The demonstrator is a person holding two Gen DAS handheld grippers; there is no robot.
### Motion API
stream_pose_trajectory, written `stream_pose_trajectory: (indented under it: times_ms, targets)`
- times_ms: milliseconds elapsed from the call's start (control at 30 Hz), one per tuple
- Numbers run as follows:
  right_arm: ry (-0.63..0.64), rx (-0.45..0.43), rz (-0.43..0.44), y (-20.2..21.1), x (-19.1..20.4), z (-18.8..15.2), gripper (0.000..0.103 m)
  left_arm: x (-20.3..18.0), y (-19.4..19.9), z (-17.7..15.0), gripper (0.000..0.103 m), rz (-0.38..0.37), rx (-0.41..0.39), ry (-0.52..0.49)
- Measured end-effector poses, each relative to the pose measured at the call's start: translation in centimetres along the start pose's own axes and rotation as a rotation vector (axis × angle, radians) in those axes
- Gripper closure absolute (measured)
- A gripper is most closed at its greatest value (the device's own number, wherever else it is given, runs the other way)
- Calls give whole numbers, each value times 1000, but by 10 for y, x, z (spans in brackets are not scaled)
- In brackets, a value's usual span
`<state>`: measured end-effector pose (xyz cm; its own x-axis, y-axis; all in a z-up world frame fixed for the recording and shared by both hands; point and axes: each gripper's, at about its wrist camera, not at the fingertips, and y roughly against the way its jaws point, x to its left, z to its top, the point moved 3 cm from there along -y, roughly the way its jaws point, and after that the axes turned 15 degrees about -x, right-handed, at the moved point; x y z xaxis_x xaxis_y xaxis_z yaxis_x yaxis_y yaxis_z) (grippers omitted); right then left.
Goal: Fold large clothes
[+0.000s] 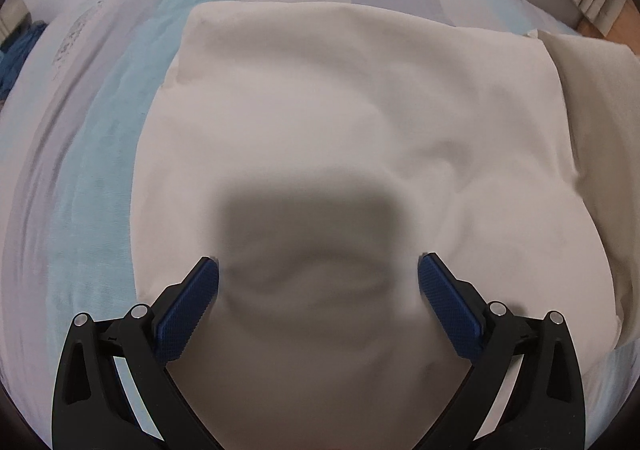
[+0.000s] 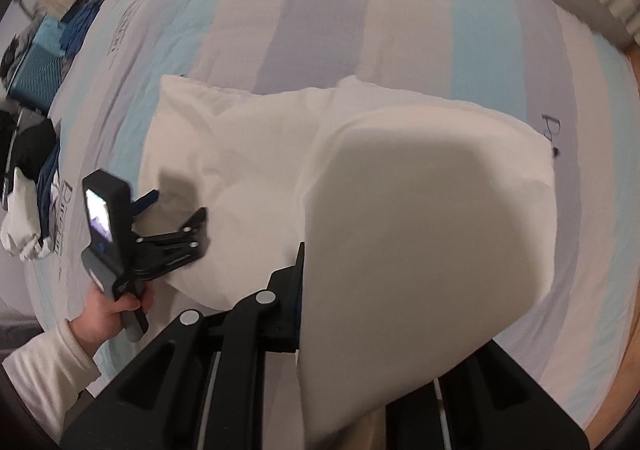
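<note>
Here a cream garment (image 1: 352, 122) is spread over a striped bedcover (image 1: 92, 178), already doubled into a broad panel with one layer lapping over at the right. The left gripper (image 1: 318, 274) is held just above the cloth with its blue pads (image 1: 188, 306) spread wide and nothing caught between them — released, apparently so that the panel can be left lying flat. In the right-wrist view, a loose flap of the same garment (image 2: 420, 234) is lifted in front of the lens, and the right gripper (image 2: 304, 290) is clenched on its edge; only one finger is seen, the other being hidden by the flap. The flap is judged to be raised so that it can be carried across the body of the garment — a fold still unfinished. A hand (image 2: 108, 314) is seen on the left tool's handle.
</note>
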<state>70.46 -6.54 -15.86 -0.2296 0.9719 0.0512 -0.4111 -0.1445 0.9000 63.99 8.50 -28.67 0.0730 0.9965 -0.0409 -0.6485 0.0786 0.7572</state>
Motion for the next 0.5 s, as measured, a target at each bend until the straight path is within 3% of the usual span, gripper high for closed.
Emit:
stream_pose_trajectory:
  times_ms: [500]
  targets:
    - [37, -13, 0, 3, 78, 14, 89, 15, -9, 5, 6, -107, 28, -2]
